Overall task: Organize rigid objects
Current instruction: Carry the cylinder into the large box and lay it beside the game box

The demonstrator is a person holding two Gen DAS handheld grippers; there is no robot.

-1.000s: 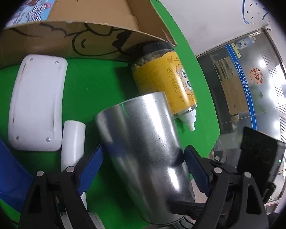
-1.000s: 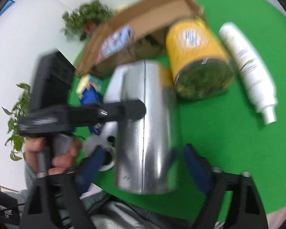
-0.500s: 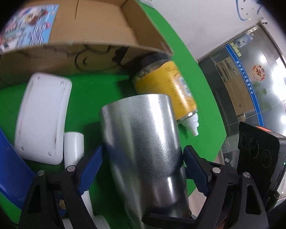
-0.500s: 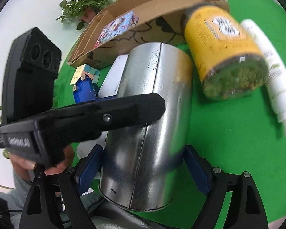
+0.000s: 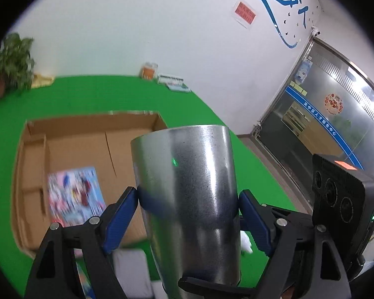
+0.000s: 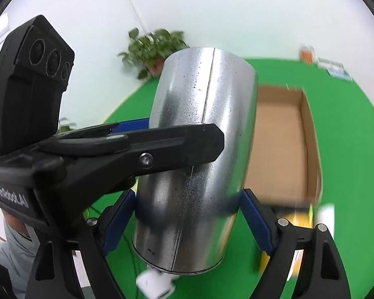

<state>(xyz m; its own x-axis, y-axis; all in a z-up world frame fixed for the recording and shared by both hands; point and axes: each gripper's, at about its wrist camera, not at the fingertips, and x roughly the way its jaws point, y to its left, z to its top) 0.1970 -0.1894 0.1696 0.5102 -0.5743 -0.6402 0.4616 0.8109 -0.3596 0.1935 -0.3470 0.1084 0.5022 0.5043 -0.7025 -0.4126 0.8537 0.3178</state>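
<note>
A shiny metal cylinder (image 5: 192,199) is held in the air by both grippers. My left gripper (image 5: 188,209) is shut on it, blue pads pressing each side. My right gripper (image 6: 188,206) is also shut on the metal cylinder (image 6: 199,149), lower on its body. The left gripper's black finger (image 6: 162,149) crosses the cylinder in the right wrist view. An open cardboard box (image 5: 69,154) lies on the green table beyond the cylinder, with a colourful picture sheet (image 5: 74,194) inside. The box also shows in the right wrist view (image 6: 281,144).
The green table (image 5: 112,99) holds a white object (image 5: 131,269) below the cylinder and a small orange container (image 5: 148,71) and a flat packet at the far edge. A potted plant (image 6: 154,47) stands at the table's back. A white object (image 6: 153,282) lies below the cylinder.
Both grippers have lifted the cylinder off the table and tilted upward. The yellow jar and white bottle have dropped out of the left view; the open top of the box now shows.
</note>
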